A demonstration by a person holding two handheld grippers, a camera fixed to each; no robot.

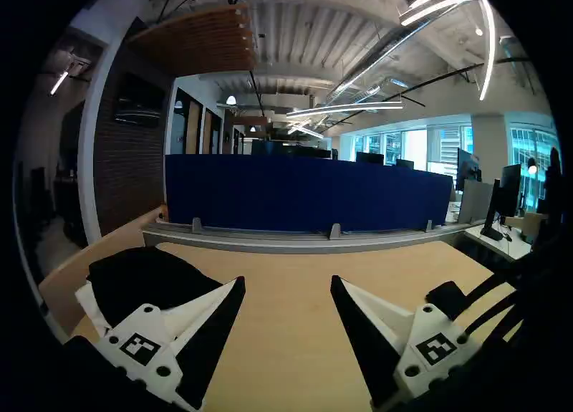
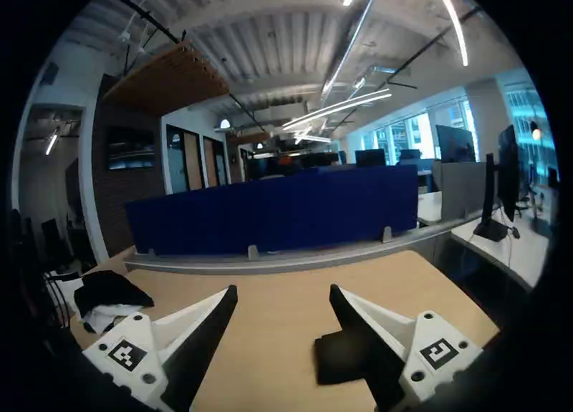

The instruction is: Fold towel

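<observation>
Black cloth is what I take for the towel [image 1: 140, 279]: a loose, rumpled heap at about 8 o'clock in the left gripper view. It sits on a white cloth [image 1: 86, 303] at the near-left end of the wooden desk [image 1: 286, 258]. The left gripper [image 1: 287, 283] hangs over bare wood, fingers wide apart with nothing between them, and the heap is just beside its left-hand finger. A blue partition [image 1: 301, 193] runs along the desk's far edge at 12 o'clock.

In the right gripper view the same heap lies farther off, near 9 o'clock. The right gripper [image 2: 283, 290] is also spread and empty. A flat black square [image 2: 340, 355] rests on the desk at 5 o'clock, against its right-hand finger; I cannot tell what it is.

To my eye the towel is light, soft and limp, so it will sag and drape. I'd pinch it at a hem or corner, one gripper each, taking care not to catch the white cloth underneath
</observation>
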